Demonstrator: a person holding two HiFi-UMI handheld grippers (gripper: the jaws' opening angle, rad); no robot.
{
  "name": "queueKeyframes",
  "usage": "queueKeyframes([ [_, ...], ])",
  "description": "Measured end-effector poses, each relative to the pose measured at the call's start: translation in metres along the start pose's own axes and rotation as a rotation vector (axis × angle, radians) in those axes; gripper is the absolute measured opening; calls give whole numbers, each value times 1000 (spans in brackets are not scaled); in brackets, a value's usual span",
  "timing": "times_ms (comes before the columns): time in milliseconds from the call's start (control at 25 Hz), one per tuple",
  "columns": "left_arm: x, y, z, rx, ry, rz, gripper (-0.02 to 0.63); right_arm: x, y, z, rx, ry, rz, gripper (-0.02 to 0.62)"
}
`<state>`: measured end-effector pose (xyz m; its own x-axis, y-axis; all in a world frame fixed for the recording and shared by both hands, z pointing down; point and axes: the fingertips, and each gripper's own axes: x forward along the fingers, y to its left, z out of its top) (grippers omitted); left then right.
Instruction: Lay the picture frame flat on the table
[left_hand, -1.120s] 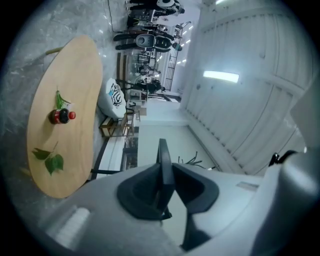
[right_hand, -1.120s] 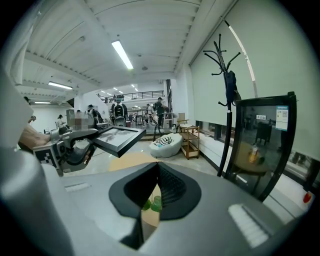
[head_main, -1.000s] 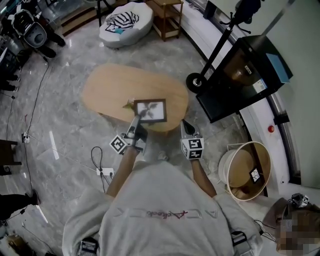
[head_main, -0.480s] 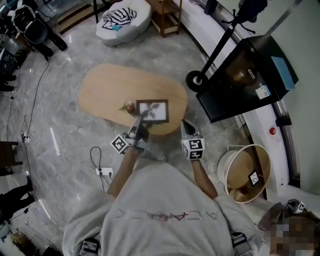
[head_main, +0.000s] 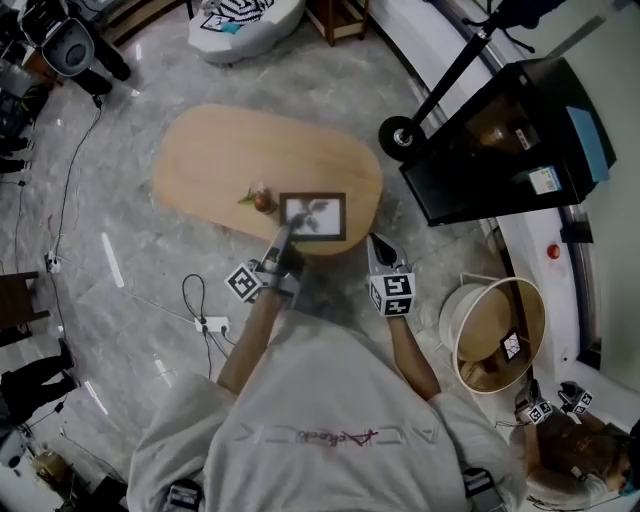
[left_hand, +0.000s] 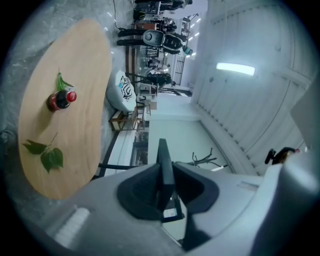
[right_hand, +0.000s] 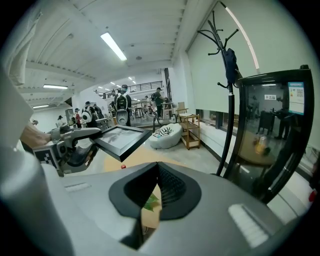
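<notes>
With our left gripper (head_main: 283, 238) we clamped one edge of the dark rectangular picture frame (head_main: 313, 216), holding it nearly level above the oval light-wood table's (head_main: 210, 150) near edge. Our right gripper (head_main: 379, 247) hung beside it, jaws together, empty.

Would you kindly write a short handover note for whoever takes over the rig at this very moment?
Left gripper: shut on the near edge of the dark rectangular picture frame.
Right gripper: empty, jaw tips together, hanging by the table's near edge.
Frame: held roughly level in the air over the near end of the oval wooden table, not touching it. A small red ornament with green leaf stands close beside it.
Done: frame in hand, nearly flat.
Left: lower it onto bare wood clear of the ornament, then release.
</notes>
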<state>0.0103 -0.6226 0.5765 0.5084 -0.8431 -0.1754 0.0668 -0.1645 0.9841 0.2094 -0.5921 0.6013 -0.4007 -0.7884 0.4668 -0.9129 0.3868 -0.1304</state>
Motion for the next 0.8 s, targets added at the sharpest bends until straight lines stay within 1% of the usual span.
queueKeyframes([
  [120, 12, 12, 5, -3, 11, 7, 69, 13, -4, -5, 1, 19, 2, 4],
  [320, 28, 43, 15, -26, 39, 40, 69, 41, -10, -22, 34, 60, -10, 4],
  [440, 34, 57, 25, -49, 49, 40, 69, 57, -10, -32, 54, 84, -22, 4],
  [520, 41, 68, 32, -49, 61, 37, 69, 69, -11, -36, 64, 93, -29, 4],
  [800, 56, 122, 48, -54, 116, 50, 69, 106, -25, -58, 98, 120, -66, 3],
])
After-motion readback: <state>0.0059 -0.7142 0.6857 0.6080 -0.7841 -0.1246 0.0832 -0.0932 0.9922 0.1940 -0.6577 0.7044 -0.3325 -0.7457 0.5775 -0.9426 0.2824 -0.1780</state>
